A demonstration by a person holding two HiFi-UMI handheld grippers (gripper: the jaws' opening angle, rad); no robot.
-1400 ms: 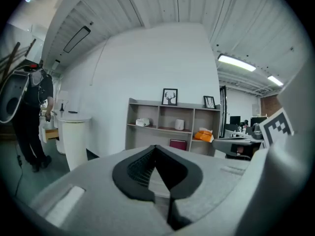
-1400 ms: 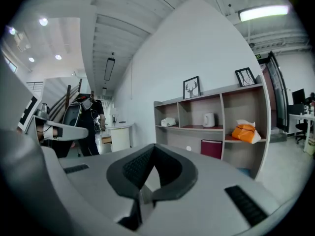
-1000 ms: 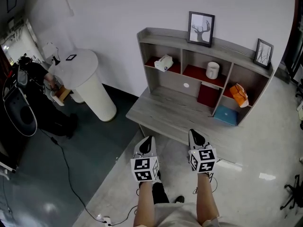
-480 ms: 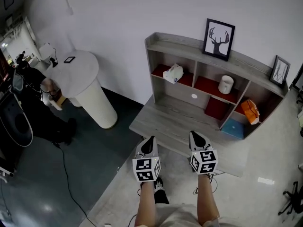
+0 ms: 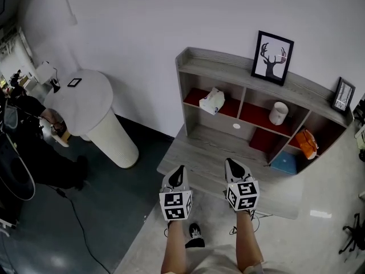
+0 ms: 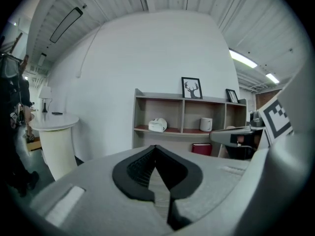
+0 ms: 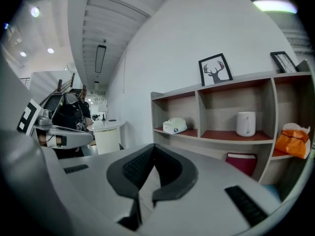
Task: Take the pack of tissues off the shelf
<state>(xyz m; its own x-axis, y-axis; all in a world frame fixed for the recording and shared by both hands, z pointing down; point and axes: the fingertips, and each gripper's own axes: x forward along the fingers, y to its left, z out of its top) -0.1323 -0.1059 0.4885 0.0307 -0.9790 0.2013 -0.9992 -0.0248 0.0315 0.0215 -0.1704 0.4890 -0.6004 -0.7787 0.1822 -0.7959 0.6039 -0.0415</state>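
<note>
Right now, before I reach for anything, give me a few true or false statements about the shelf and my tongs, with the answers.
1. The pack of tissues sits in the top left compartment of the shelf. True.
2. The left tongs grip the tissues. False: they are shut on nothing, short of the shelf.
3. The deer picture stands on top of the shelf. True.
4. The white canister shares the tissues' compartment. False: it stands in the middle one.
5. The right tongs gape open. False: they are shut and empty.
</note>
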